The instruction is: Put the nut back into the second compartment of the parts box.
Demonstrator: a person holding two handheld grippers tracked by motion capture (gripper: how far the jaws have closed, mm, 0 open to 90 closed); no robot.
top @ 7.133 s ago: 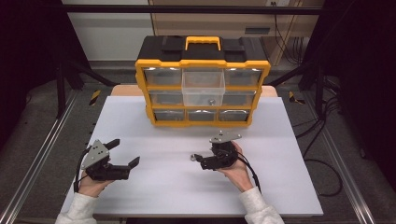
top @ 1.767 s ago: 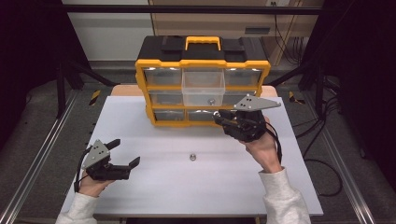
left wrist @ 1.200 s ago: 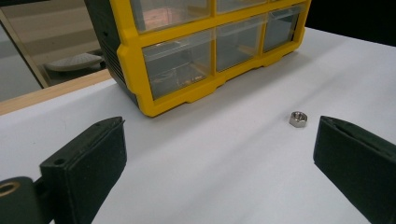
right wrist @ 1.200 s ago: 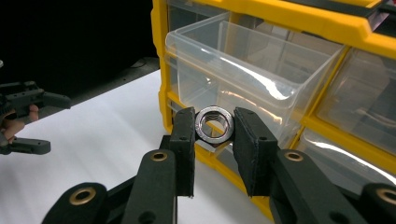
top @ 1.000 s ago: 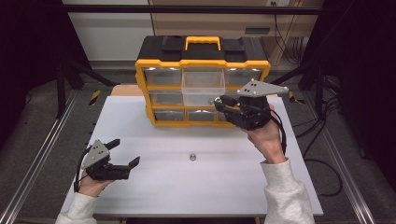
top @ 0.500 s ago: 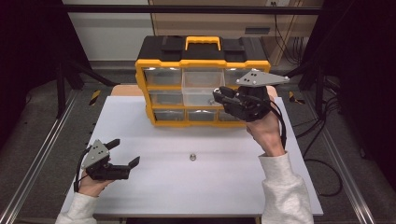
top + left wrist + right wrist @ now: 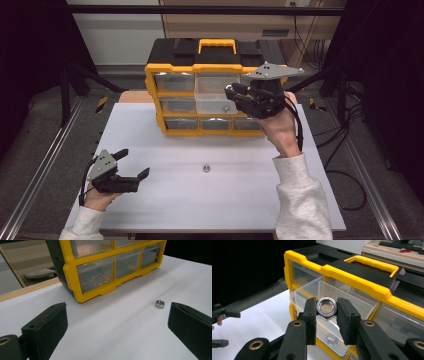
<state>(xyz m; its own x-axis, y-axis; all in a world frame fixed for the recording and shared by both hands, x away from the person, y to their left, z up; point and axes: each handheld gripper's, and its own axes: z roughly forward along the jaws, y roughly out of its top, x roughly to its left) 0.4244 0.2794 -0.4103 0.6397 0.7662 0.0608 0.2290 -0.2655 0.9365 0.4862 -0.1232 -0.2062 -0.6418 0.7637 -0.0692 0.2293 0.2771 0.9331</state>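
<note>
My right gripper (image 7: 231, 93) is shut on a large silver nut (image 7: 326, 306), held upright between its pads (image 7: 310, 312). It hovers over the pulled-out clear drawer (image 7: 352, 298) in the top row of the yellow and black organizer (image 7: 172, 107). A small silver nut (image 7: 205, 168) lies on the white table (image 7: 240, 200) in front of the organizer. In the left gripper view that small nut (image 7: 159, 303) lies ahead, near the right jaw. My left gripper (image 7: 134, 162) rests at the table's front left, open with nothing between its fingers.
The organizer (image 7: 100, 270) stands at the table's back middle with several clear drawers and a yellow handle (image 7: 216, 45). Another nut (image 7: 332, 340) shows through the plastic below the open drawer. Black frame rails (image 7: 45, 155) run along both sides of the table.
The right gripper has risen with the large nut and moved left, from beside the organizer's right end to over the pulled-out top drawer. The left gripper has stayed put.
</note>
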